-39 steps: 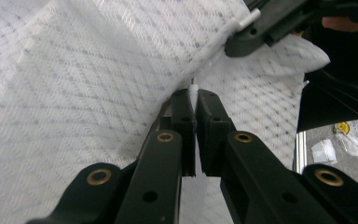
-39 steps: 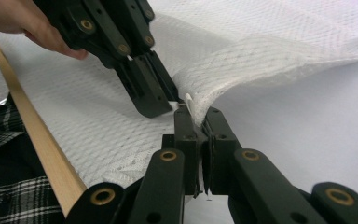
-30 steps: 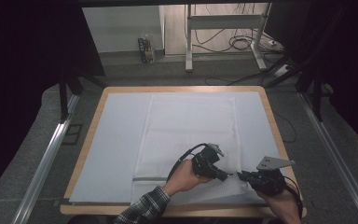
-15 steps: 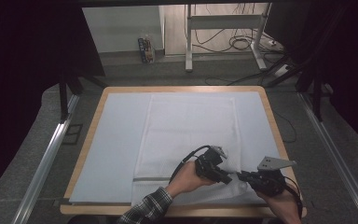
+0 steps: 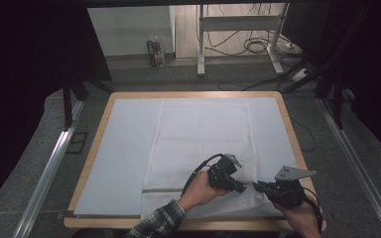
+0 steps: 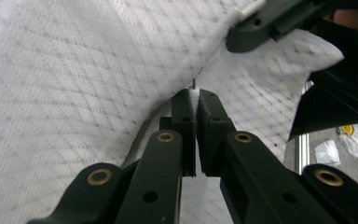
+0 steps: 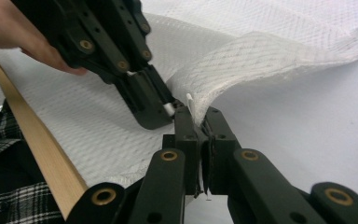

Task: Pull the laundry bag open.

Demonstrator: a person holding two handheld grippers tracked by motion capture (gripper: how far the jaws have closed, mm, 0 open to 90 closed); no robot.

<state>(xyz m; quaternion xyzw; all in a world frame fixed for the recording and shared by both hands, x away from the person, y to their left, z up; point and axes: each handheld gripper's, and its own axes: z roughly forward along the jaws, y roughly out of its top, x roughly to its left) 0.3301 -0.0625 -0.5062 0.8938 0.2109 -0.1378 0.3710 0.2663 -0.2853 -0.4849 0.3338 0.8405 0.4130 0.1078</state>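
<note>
Two grippers work near the table's (image 5: 97, 148) near right corner; the left gripper (image 5: 241, 188) has crept rightward since a second ago and is clamped on the white towel's (image 5: 203, 134) fold; the right gripper (image 5: 256, 186) pinches the lifted hem beside it; a fold looks under way.

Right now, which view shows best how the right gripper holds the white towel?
The right gripper view: its jaws stand shut on a lifted fold of the white towel. The high view shows the right gripper small, at the towel's near right corner. The left gripper view shows one of its jaws at the top edge.
</note>
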